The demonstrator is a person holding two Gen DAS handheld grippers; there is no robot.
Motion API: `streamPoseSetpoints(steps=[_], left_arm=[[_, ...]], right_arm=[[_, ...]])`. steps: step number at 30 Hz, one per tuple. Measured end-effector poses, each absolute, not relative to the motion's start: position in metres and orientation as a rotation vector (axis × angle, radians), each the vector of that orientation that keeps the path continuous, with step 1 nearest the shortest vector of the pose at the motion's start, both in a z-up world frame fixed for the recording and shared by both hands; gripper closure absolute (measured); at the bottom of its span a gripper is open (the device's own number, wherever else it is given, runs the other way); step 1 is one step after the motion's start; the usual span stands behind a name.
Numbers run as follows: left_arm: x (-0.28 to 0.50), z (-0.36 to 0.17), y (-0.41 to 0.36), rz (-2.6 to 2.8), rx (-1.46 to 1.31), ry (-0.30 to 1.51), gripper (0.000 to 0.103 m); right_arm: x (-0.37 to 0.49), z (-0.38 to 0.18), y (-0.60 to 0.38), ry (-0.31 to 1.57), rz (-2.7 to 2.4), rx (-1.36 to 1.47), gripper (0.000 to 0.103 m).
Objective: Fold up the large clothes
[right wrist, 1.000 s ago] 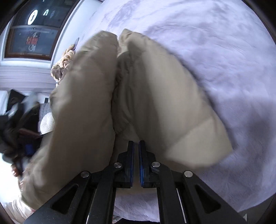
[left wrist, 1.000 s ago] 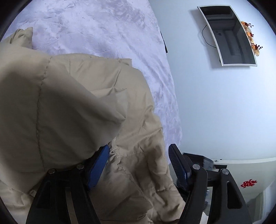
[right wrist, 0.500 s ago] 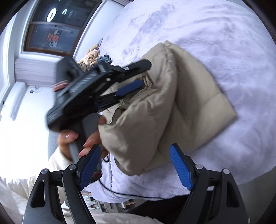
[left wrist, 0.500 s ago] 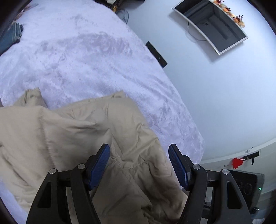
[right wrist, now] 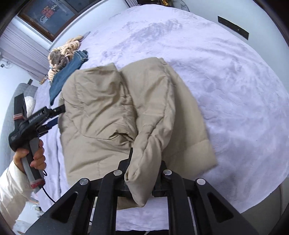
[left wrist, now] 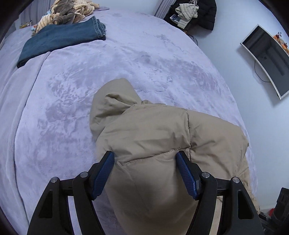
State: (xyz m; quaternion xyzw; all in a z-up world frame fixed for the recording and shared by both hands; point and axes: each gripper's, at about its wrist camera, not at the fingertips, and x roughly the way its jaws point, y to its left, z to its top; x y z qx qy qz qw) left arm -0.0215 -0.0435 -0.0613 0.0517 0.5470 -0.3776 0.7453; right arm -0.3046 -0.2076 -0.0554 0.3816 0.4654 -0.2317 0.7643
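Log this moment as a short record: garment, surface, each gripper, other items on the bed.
garment: beige puffer jacket, bunched, partly folded
surface: lavender blanket on the bed
left gripper: open, jaws straddling a jacket fold
right gripper: fingers hidden by a jacket fold draped between them; open or shut unclear
other items: folded jeans and a striped plush pile at the far end

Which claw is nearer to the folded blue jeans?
Left. The left claw straddles the beige puffer jacket on the side facing the blue jeans; the right claw works the jacket's opposite edge, farther away.
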Motion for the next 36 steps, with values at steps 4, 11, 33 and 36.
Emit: streamPoseSetpoints(steps=[4,11,33,36], left_arm=[[-0.047,-0.077,-0.111,-0.884,0.188,1.161,0.029],[-0.063,-0.084,-0.147,-0.867,0.26,1.139,0.026],[-0.086,-0.095,-0.192,-0.792,0.321,1.102,0.026],[-0.087,-0.099,-0.194,-0.78,0.334,1.102,0.026]], right_arm=[[-0.329,-0.085,-0.228,1.06,-0.572,0.86,0.089],[-0.361,-0.075,-0.263,1.024,-0.61,0.936,0.065],[-0.242,-0.132,-0.359,1.022,-0.474,0.924,0.102],[-0.248,-0.145,-0.366,1.016,-0.452,0.976,0.102]])
